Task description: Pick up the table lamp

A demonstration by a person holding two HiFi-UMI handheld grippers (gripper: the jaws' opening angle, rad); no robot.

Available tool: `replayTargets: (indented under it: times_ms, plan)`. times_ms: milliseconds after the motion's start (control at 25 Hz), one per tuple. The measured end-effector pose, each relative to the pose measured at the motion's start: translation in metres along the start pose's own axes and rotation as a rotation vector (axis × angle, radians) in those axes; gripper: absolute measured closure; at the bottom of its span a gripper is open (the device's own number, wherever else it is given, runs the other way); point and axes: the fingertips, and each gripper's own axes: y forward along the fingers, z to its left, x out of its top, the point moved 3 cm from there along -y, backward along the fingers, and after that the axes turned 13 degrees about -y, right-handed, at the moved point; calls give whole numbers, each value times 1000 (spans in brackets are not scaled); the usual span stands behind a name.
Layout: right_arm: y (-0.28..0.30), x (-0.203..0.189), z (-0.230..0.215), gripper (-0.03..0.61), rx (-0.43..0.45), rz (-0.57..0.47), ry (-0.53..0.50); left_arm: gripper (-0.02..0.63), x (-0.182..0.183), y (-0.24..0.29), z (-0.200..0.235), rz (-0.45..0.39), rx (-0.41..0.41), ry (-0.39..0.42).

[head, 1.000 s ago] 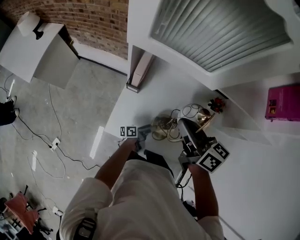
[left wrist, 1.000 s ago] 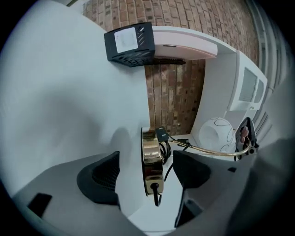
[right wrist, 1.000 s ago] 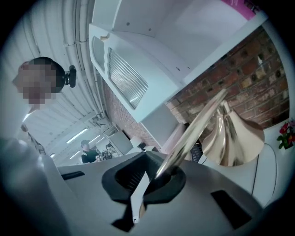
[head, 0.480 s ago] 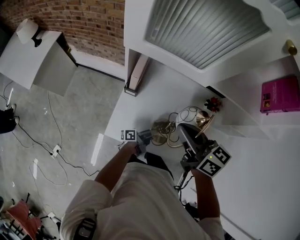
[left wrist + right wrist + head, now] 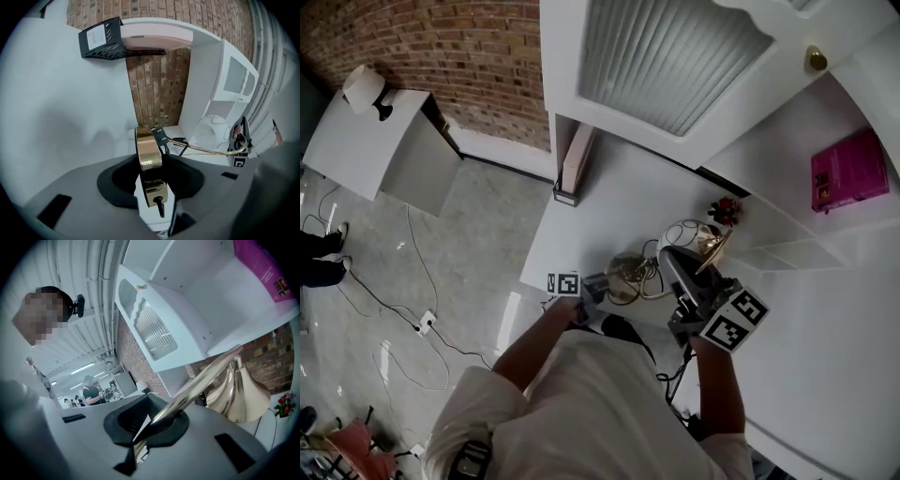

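- The table lamp (image 5: 630, 274) hung between your two hands, near the front edge of the white table (image 5: 581, 220).
- Bare table stretched left to the black rack (image 5: 566, 192). The white cabinet (image 5: 769, 225) crowded its shade.
- Your left hand-held gripper (image 5: 592, 287) had just been closing and clamped the brass base (image 5: 149, 154).
- Your right hand-held gripper (image 5: 677, 274) stayed clenched on the brass arm (image 5: 206, 376).

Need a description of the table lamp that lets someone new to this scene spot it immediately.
Start at the white table under the ribbed-glass cabinet door. In the head view, look near the table's front edge, left of the small red flowers. The table lamp is the only shiny gold thing there, with a round base, a thin curved arm and a cone shade.
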Motion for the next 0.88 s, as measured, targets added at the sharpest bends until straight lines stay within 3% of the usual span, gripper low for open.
replayTargets:
  times_ms: [280, 480, 880]
  plan:
    - [-36, 3, 27, 568, 8, -17, -43, 460, -42, 5, -7, -1, 10, -19]
    - [-31, 5, 25, 568, 3, -7, -54, 471, -32, 4, -8, -29, -9, -73]
    - [-63, 2, 38, 568, 8, -27, -74, 476, -58, 9, -9, -17, -9, -87]
